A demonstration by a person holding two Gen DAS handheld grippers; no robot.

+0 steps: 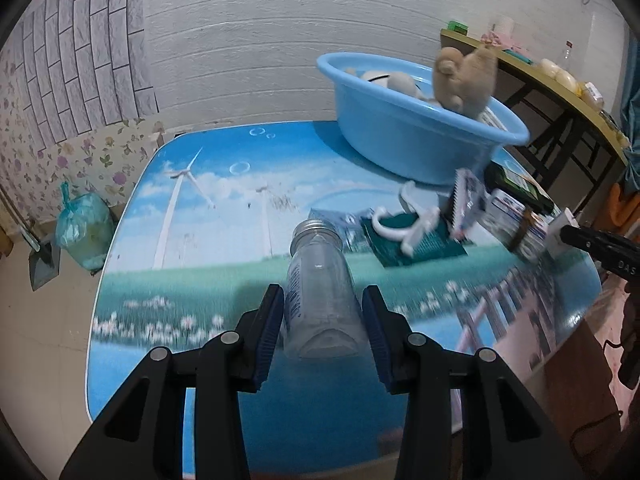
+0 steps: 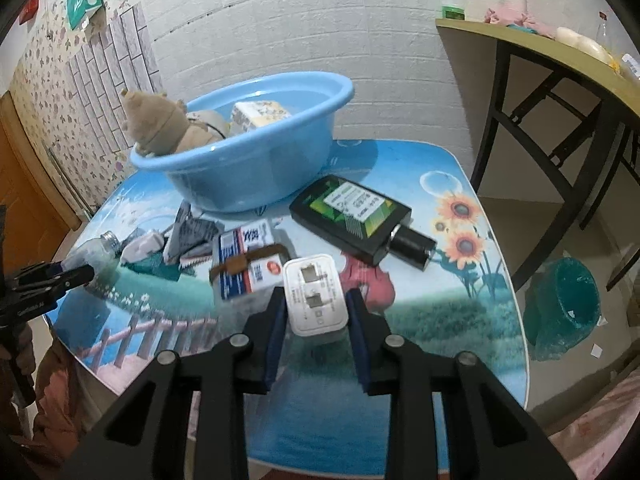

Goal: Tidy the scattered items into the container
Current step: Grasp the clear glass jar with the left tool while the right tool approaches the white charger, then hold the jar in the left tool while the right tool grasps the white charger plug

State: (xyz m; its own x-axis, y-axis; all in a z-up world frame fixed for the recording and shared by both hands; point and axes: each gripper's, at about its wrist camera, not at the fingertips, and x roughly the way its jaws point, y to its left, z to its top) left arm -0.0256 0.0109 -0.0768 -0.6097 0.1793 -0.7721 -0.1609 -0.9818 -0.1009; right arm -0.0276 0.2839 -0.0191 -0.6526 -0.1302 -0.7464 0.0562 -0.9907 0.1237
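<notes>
A blue basin (image 1: 412,136) stands at the table's far side and holds a tan plush toy (image 1: 466,78), a pale roll and a box. It also shows in the right wrist view (image 2: 248,168). My left gripper (image 1: 323,312) is shut on a clear plastic bottle (image 1: 320,284) with a metal neck. My right gripper (image 2: 316,308) is shut on a white charger block (image 2: 314,294). Between the grippers lie a white hook (image 1: 408,224), a dark green packet (image 1: 424,240), foil sachets (image 1: 466,204), a banded medicine box (image 2: 248,260) and a flat black bottle (image 2: 356,216).
The items lie on a low table (image 2: 460,312) with a printed landscape top. A taller yellow table (image 2: 560,56) stands at the right. On the floor are a teal bin (image 2: 564,304), a tied bag (image 1: 84,232) and a dustpan (image 1: 42,264).
</notes>
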